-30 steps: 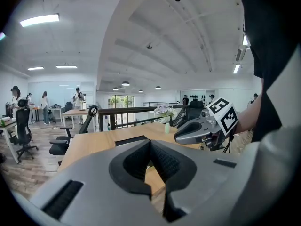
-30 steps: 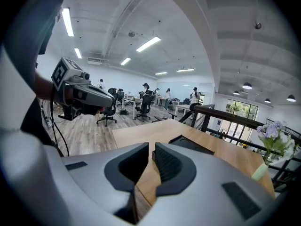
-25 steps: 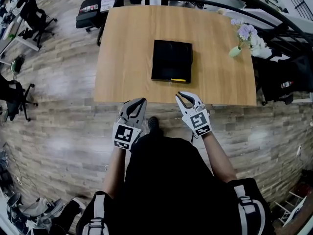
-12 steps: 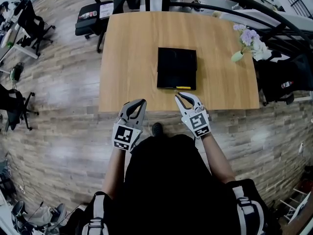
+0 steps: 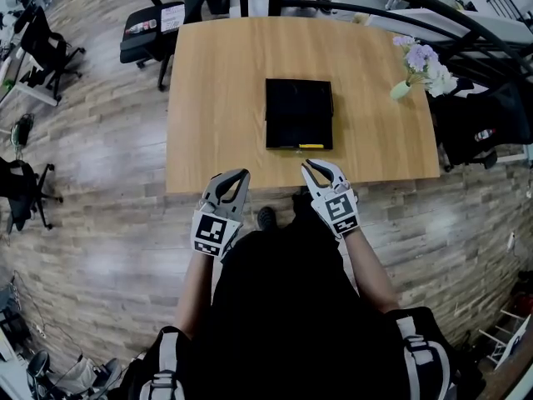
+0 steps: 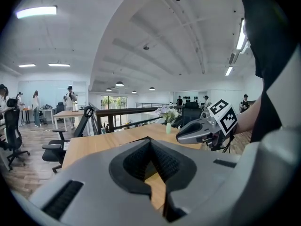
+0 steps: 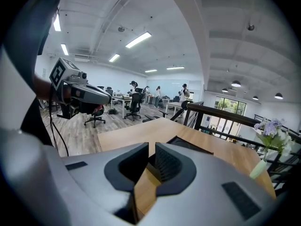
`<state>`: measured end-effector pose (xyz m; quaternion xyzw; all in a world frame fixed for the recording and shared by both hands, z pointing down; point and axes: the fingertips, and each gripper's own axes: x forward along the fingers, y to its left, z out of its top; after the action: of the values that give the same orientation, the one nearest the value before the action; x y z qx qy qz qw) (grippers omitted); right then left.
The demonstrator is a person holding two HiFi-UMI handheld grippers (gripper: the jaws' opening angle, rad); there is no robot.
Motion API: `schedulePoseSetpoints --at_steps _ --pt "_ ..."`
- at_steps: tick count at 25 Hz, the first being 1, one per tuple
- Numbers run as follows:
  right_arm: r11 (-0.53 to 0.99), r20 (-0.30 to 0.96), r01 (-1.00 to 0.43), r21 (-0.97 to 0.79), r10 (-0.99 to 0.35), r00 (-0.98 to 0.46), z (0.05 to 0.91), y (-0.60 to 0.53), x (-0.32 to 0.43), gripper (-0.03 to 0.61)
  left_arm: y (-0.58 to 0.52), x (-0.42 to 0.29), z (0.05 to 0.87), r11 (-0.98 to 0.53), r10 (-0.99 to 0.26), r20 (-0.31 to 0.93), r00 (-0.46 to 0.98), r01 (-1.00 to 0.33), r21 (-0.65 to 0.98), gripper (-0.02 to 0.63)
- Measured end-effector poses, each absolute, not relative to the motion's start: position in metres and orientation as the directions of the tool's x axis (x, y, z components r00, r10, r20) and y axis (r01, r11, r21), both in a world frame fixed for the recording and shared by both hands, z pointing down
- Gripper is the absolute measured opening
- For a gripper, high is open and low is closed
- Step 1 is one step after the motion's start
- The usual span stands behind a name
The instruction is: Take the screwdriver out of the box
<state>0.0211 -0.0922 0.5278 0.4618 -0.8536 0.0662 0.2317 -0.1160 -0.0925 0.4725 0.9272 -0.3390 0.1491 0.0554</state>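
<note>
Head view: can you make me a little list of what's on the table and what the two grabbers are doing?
table: wooden, floor all around it
box: black, in the middle of the table
yellow strip: at the box's near edge, likely the screwdriver
vase: holds flowers, far right corner
left gripper: over the table's near edge, jaws together, empty
right gripper: over the near edge, just short of the box, jaws barely apart, empty
task: not started, nothing touched
</note>
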Motion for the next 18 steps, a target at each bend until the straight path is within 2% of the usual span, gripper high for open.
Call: schedulePoseSetpoints --at_steps 9,18 --pt "0.647 0.469 -0.748 0.146 -0.711 -0.524 0.526 -0.110 0.006 0.057 -0.106 -0.136 0.479 -0.694 -0.682 0.304 0.666 -0.720 0.020 0.023" --pt "0.676 0.473 -0.726 0.122 -0.683 -0.556 0.537 -0.140 0.023 0.057 -0.128 -0.118 0.481 -0.670 -0.701 0.318 0.638 -0.742 0.010 0.021"
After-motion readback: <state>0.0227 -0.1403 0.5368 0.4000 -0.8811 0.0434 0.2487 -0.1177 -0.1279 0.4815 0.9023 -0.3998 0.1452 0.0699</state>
